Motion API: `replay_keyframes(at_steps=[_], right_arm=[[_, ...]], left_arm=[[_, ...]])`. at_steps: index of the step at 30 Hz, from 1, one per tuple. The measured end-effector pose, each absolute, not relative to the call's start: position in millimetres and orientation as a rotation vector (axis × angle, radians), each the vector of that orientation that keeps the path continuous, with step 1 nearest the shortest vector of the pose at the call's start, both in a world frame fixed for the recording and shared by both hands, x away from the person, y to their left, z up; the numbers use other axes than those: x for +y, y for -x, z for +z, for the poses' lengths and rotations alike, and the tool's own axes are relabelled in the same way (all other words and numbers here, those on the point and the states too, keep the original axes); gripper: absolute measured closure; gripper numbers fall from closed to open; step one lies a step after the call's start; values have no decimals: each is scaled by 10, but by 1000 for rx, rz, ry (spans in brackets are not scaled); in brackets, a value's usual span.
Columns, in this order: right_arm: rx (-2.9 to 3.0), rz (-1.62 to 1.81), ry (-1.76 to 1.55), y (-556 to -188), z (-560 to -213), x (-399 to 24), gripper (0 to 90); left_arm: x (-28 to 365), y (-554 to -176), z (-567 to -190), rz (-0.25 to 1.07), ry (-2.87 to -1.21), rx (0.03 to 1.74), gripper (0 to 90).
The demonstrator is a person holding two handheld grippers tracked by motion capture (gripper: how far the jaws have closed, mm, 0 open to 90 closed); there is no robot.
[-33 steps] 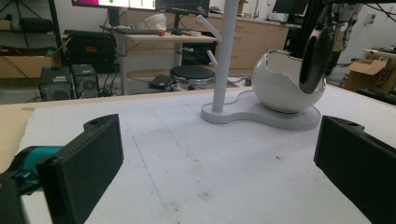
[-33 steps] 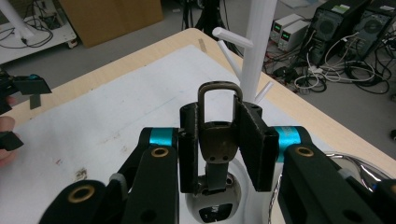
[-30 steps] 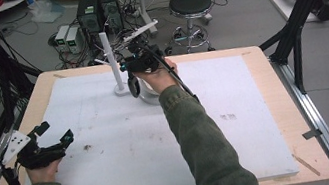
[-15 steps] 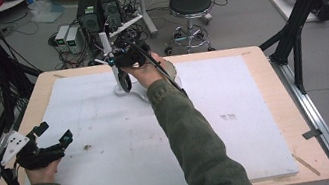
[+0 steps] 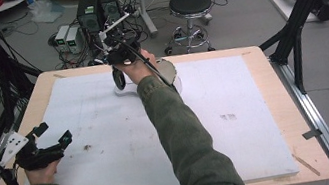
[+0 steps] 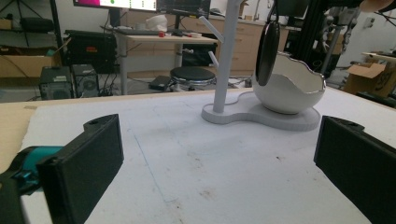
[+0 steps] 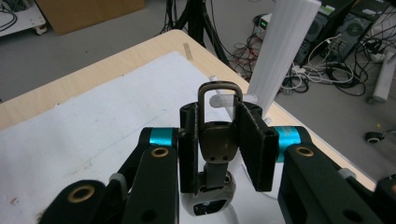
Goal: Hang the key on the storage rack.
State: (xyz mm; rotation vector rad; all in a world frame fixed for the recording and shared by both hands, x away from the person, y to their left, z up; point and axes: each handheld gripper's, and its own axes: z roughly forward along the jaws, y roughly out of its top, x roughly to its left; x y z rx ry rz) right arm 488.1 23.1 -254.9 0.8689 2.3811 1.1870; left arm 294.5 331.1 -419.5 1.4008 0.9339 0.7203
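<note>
Two handheld grippers are recorded at a wooden table [image 5: 254, 62] covered by a white mat [image 5: 108, 132].

Landmark: a white stand [image 6: 227, 56] with side pegs, upright on a white base [image 6: 261, 116] at the far edge of the mat.

Right gripper [image 7: 219, 140]: raised beside the stand's post, jaws clenched on the neck of a dark metal ladle [image 7: 215, 144]. The ladle's hanging loop [image 7: 219, 93] is held next to a peg of the stand; whether it touches the peg cannot be told. The ladle's dark bowl [image 6: 267, 51] is seen hanging just beside the post.

White bowl [image 6: 289, 91] with a wavy rim: seated on the base, just beside the post.

Left gripper [image 5: 46, 142]: held well apart from the stand, at the near left edge of the mat, jaws released and spread wide, nothing between them.
</note>
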Motion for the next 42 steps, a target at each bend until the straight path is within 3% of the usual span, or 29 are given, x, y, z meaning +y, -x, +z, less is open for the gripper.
replay_keyframes(at_steps=[19, 34, 39, 42], right_arm=[[2390, 1169, -880, -4957, -2656, 281, 683], [2430, 1281, -923, -4893, -2567, 201, 260], [2416, 1236, -975, -4895, -2585, 162, 35], [2379, 1242, -941, -4848, -2574, 118, 6]], left_arm=[[3309, -2935, -4191, 725, -1393, 931, 18], [3313, -2938, -4192, 715, -1389, 931, 19], [3322, -2946, -4196, 718, -1384, 931, 18], [3327, -2960, -4202, 715, -1381, 936, 18]])
